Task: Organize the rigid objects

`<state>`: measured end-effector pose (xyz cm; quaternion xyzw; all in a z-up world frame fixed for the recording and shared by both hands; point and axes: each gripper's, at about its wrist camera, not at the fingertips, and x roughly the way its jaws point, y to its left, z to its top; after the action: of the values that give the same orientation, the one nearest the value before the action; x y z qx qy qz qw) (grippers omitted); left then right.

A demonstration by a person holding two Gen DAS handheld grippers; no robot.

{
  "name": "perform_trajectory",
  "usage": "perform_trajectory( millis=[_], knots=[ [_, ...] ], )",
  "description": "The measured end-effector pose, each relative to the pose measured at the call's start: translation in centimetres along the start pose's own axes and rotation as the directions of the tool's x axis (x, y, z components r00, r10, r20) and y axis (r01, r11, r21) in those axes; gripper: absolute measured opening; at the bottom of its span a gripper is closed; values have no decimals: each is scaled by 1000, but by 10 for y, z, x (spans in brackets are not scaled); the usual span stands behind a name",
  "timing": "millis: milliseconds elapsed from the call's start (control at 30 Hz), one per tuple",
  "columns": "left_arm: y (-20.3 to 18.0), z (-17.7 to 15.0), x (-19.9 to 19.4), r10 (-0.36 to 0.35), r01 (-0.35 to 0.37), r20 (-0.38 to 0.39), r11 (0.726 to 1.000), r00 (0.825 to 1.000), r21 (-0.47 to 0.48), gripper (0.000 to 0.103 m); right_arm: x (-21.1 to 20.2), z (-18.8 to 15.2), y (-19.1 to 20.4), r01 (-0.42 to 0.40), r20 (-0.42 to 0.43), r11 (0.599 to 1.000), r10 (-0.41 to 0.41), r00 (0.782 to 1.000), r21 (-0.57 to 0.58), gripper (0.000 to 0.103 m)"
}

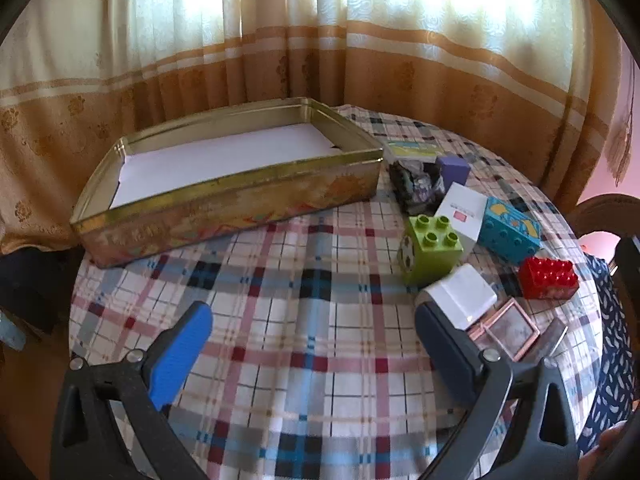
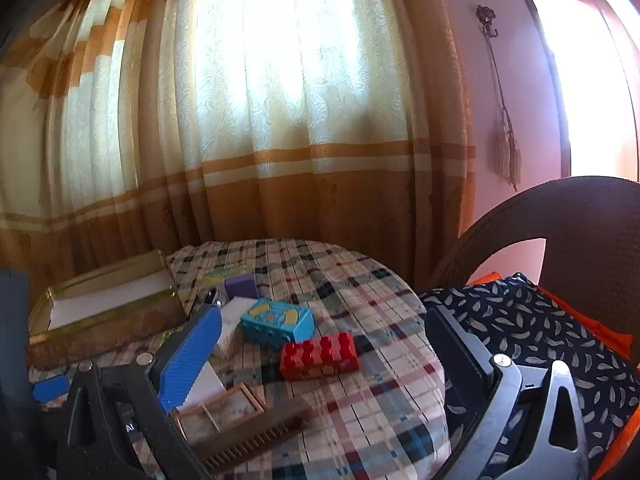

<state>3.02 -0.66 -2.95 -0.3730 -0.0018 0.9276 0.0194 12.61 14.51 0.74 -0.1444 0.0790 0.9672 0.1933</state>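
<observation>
While both tongs, left (image 1: pixel 312 336) and right (image 2: pixel 324 360), are held wide and empty, the blocks, green (image 1: pixel 430 250) and red (image 2: pixel 318 356) among them, are clustered beside the tin (image 1: pixel 224 196) on the worktop (image 1: pixel 280 320); neighbours may be knocked by a wide approach.

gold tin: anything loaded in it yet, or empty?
Empty of objects. The gold tin is open with no lid on, and only a white paper liner shows inside. The blocks, such as the green block, sit outside on the tablecloth.
</observation>
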Motion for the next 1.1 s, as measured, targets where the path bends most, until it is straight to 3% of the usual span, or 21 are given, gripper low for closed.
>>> perform_trajectory(
  millis=[300,400,767,1100],
  knots=[
    [-7,0,0,25,-25,15,999,1000,43,102,-1,-6,1,-18,-27,1000,18,999,-6,102],
    [-6,0,-2,3,-4,23,999,1000,51,102,-2,-8,3,-21,-30,1000,21,999,-16,102],
    [9,0,1,-61,61,12,997,998,-38,103,-2,-9,2,-20,-40,1000,20,999,-9,102],
    [3,-2,0,-32,32,12,999,999,7,102,1,-11,2,-32,-54,999,32,998,-10,102]
  ],
)
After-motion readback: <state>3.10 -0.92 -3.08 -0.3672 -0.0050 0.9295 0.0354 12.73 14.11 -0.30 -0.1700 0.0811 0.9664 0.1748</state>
